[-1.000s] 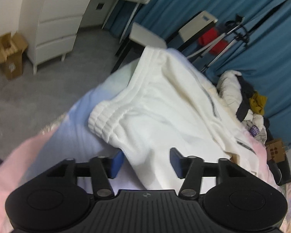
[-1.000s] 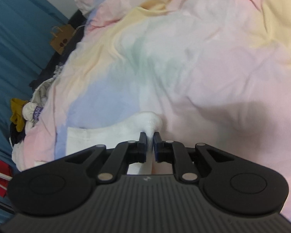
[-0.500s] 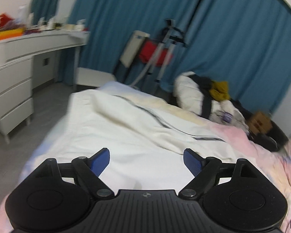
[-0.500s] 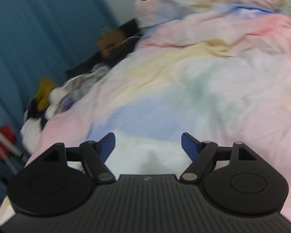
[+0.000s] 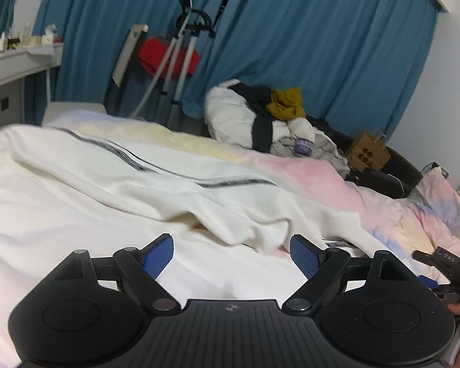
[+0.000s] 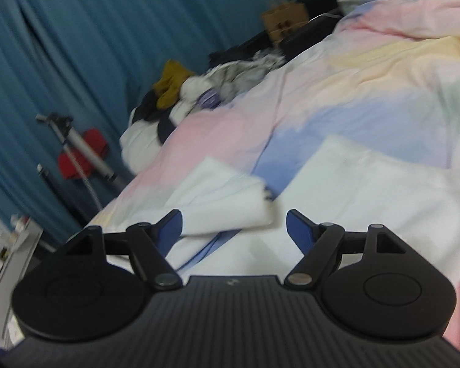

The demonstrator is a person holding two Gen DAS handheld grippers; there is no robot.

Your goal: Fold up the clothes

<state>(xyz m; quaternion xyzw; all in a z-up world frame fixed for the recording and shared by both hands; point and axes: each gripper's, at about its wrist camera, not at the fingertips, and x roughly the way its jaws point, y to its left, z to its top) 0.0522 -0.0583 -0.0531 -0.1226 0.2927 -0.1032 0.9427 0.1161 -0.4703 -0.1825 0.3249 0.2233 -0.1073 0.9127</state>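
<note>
A white zip-up garment point(image 5: 113, 184) with a dark zipper line lies spread on the pastel bedspread point(image 5: 337, 181). My left gripper point(image 5: 231, 253) is open and empty, just above the garment's near part. In the right wrist view the same white garment point(image 6: 352, 190) lies folded over on the bedspread point(image 6: 368, 70). My right gripper point(image 6: 233, 230) is open and empty, low over a white flap.
A heap of unfolded clothes point(image 5: 270, 122) sits at the far edge of the bed, also in the right wrist view point(image 6: 181, 98). Blue curtains point(image 5: 322, 46), a tripod with red cloth point(image 5: 171, 55), a cardboard box point(image 5: 366, 155) and a white desk point(image 5: 12, 64) stand beyond.
My right gripper opened and let go of the white garment, then lifted. My left gripper opened wider and tilted up from the garment toward the room.
</note>
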